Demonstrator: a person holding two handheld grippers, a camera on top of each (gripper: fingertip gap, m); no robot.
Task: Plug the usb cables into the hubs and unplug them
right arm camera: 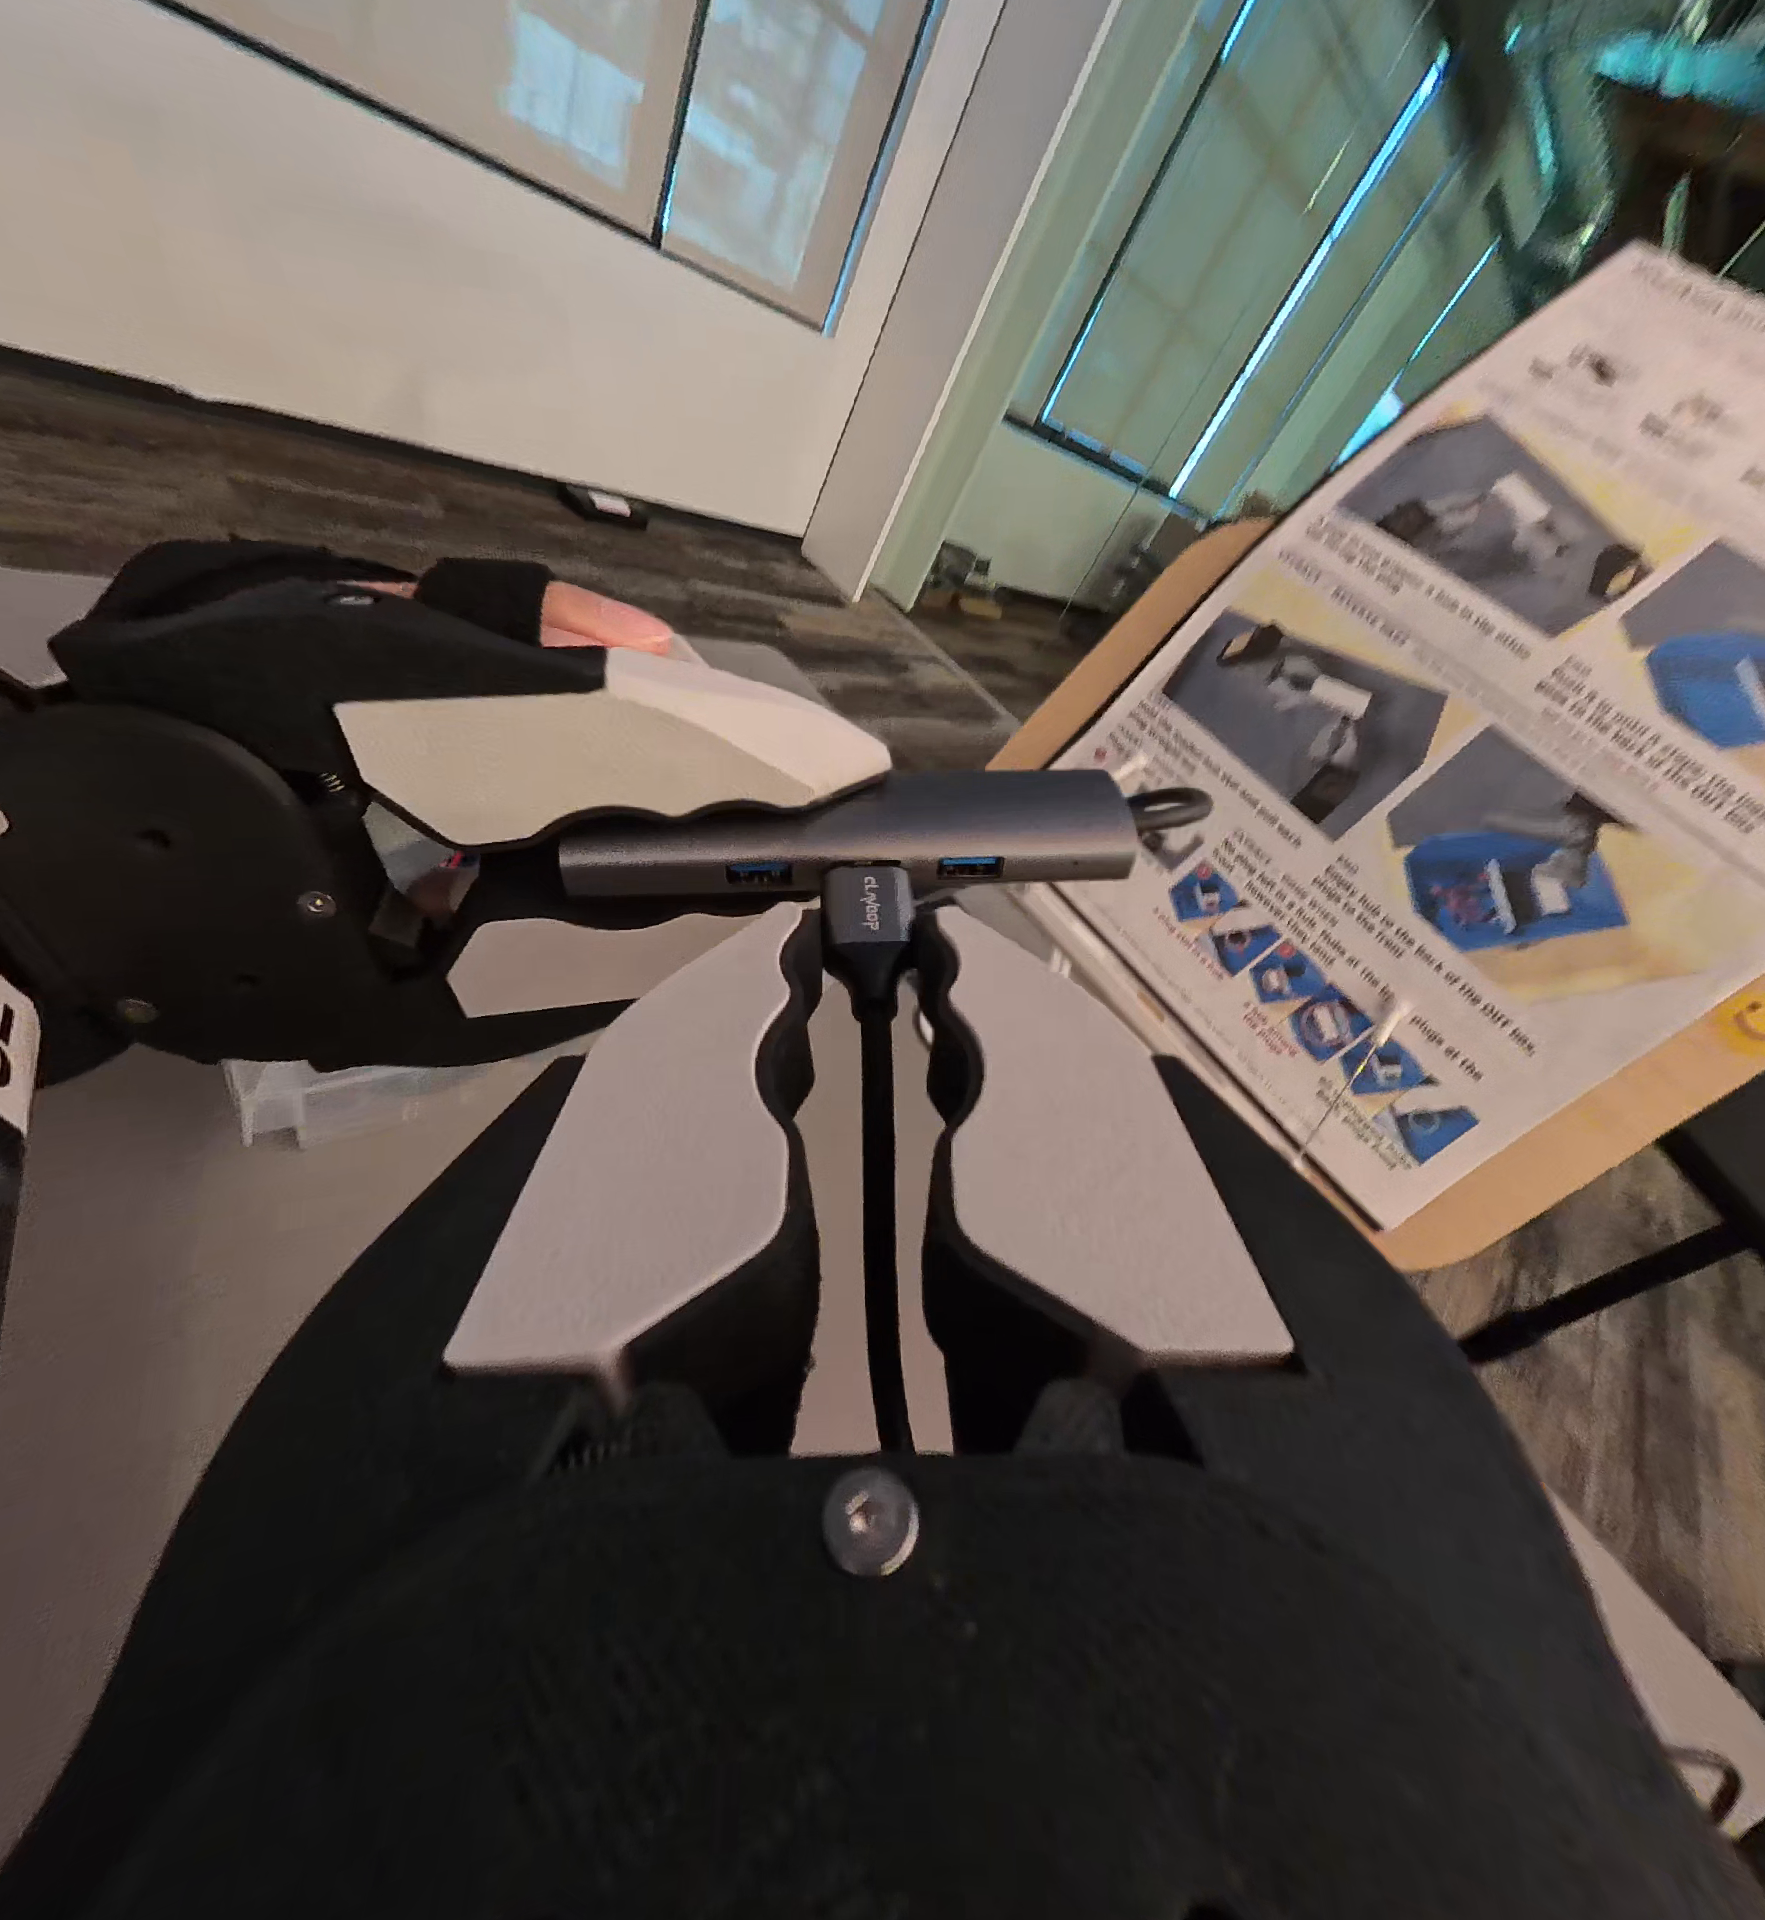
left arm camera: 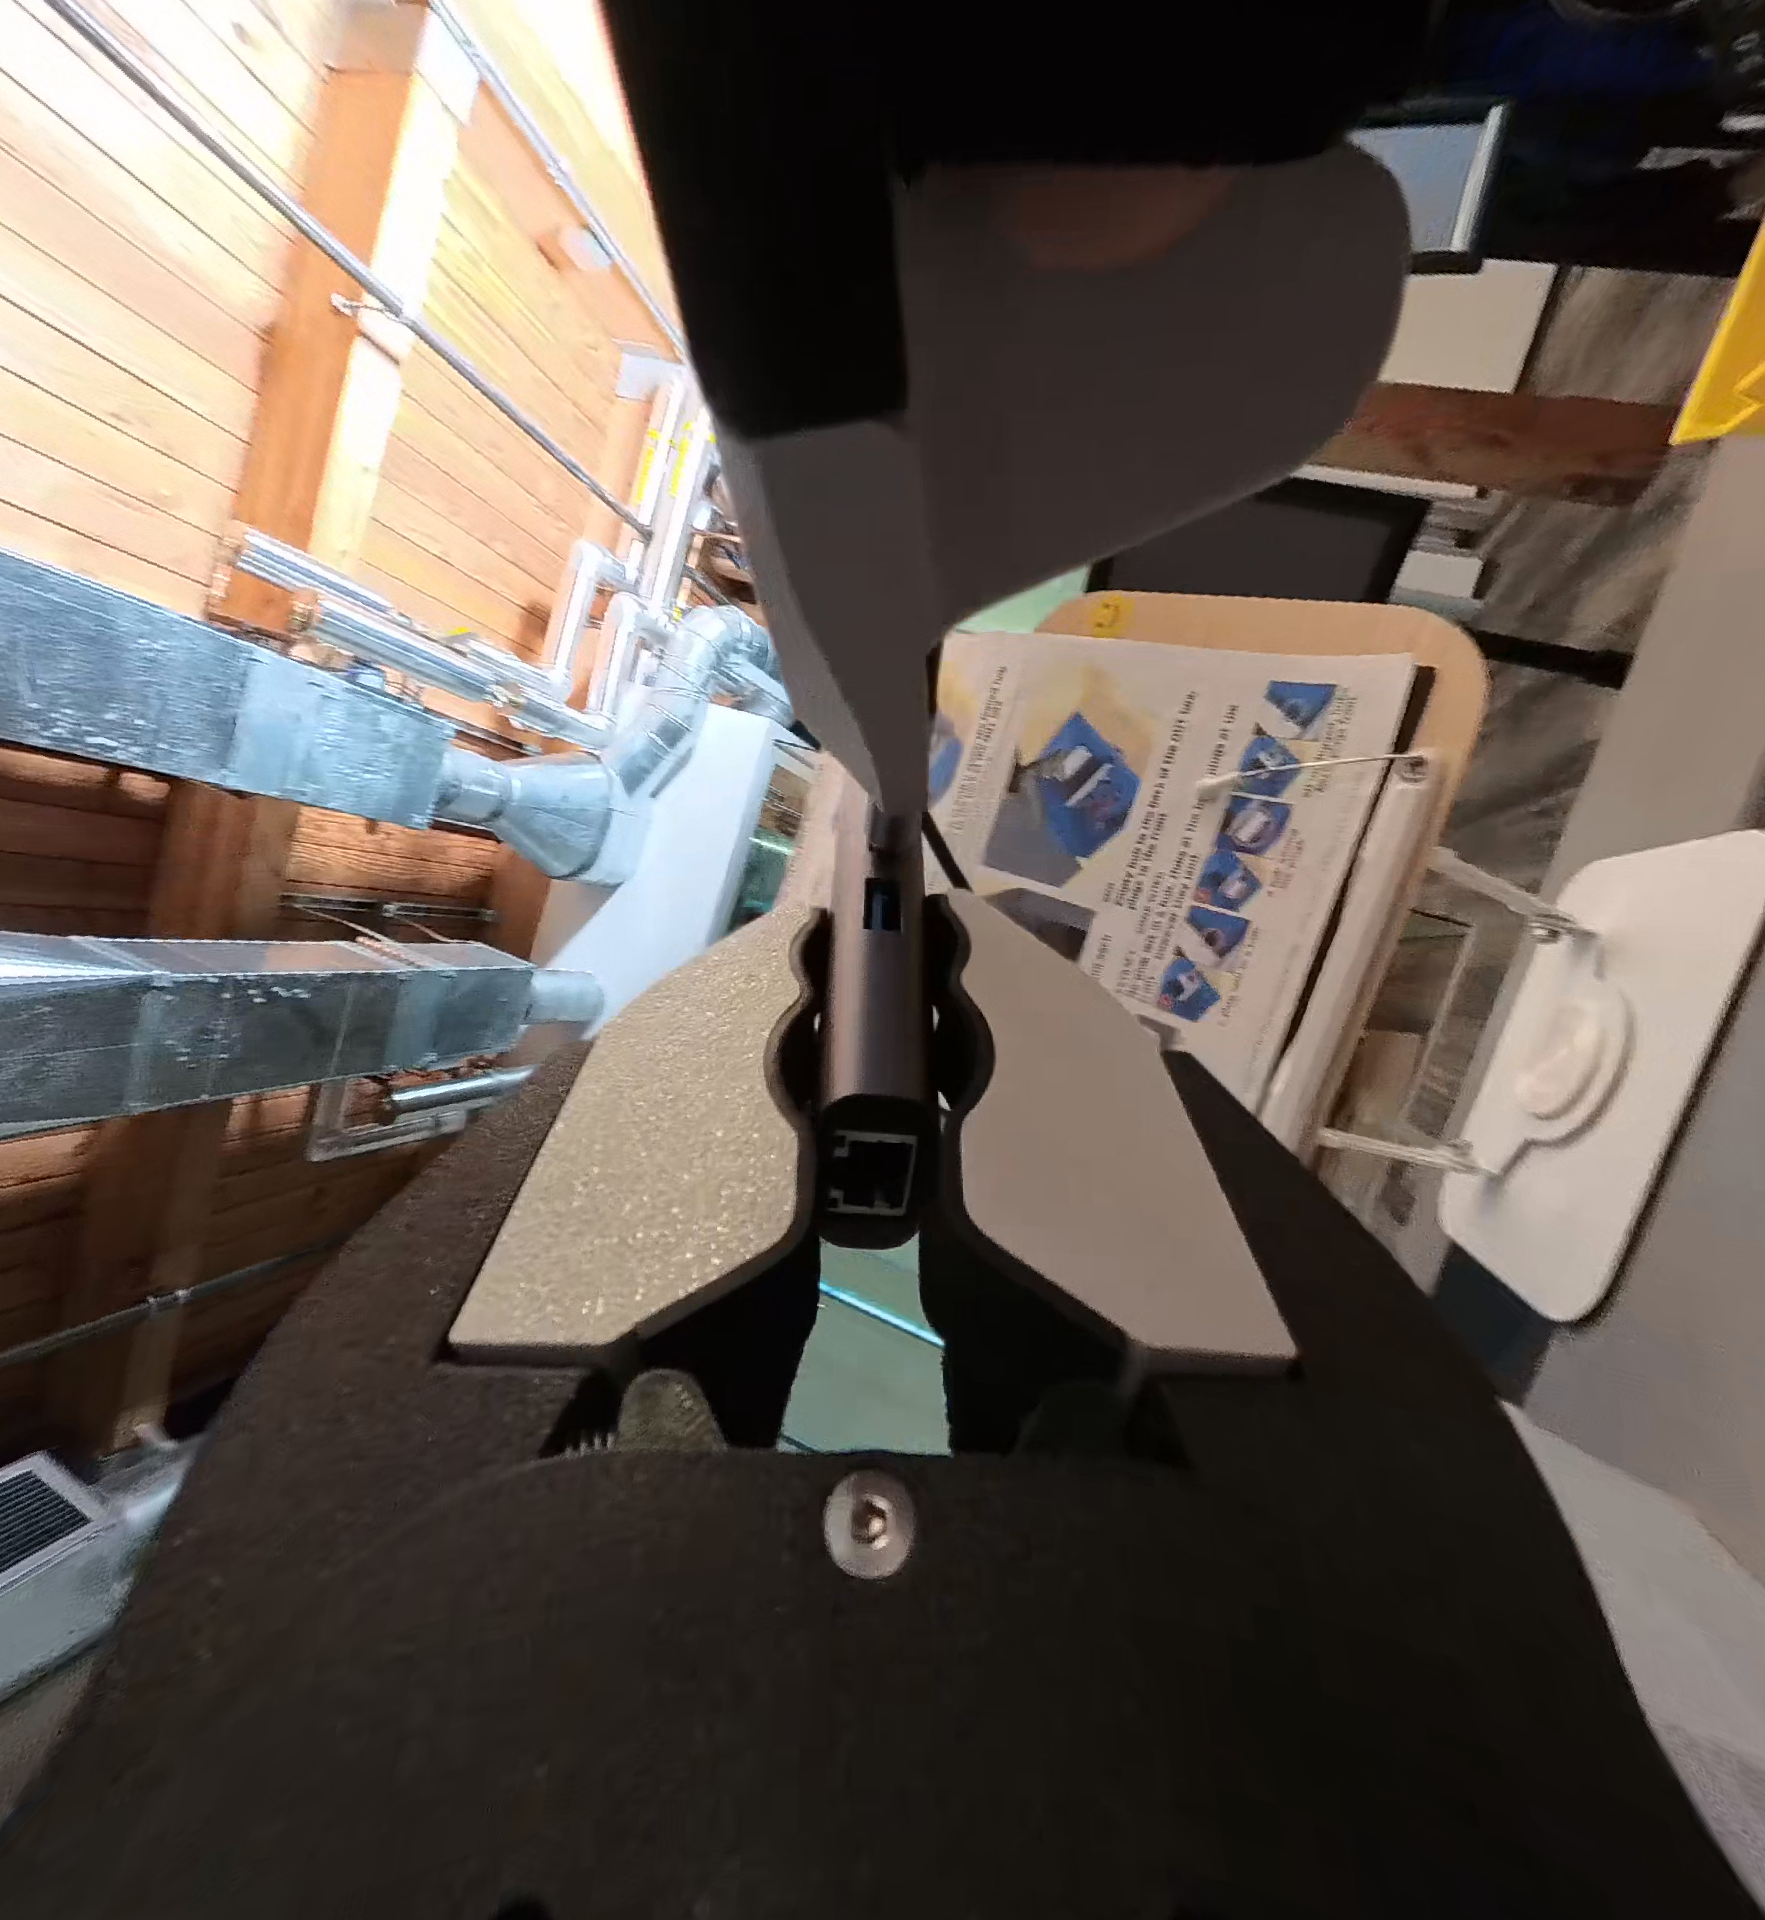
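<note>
A slim grey USB hub (right arm camera: 961, 821) is held level in the air. My left gripper (left arm camera: 873, 935) is shut on it. In the left wrist view the hub (left arm camera: 870, 1049) shows end-on, with a square port facing the camera. My right gripper (right arm camera: 865, 940) is shut on a grey USB plug (right arm camera: 860, 920) with a black cable (right arm camera: 883, 1195). The plug's body butts against the middle of the hub's side, and no metal tip shows. A blue port (right arm camera: 969, 862) on each side of it is empty. The left gripper (right arm camera: 816, 842) comes in from the left, held by a gloved hand (right arm camera: 338, 634).
A printed instruction sheet (right arm camera: 1480, 779) leans on a wooden board at the right; it also shows in the left wrist view (left arm camera: 1169, 831). A grey table (right arm camera: 130, 1299) lies below, with a clear plastic box (right arm camera: 275, 1091) on it. The hub's own short cable (right arm camera: 1174, 805) loops off its far end. The tips of both grippers are at nearly the same place.
</note>
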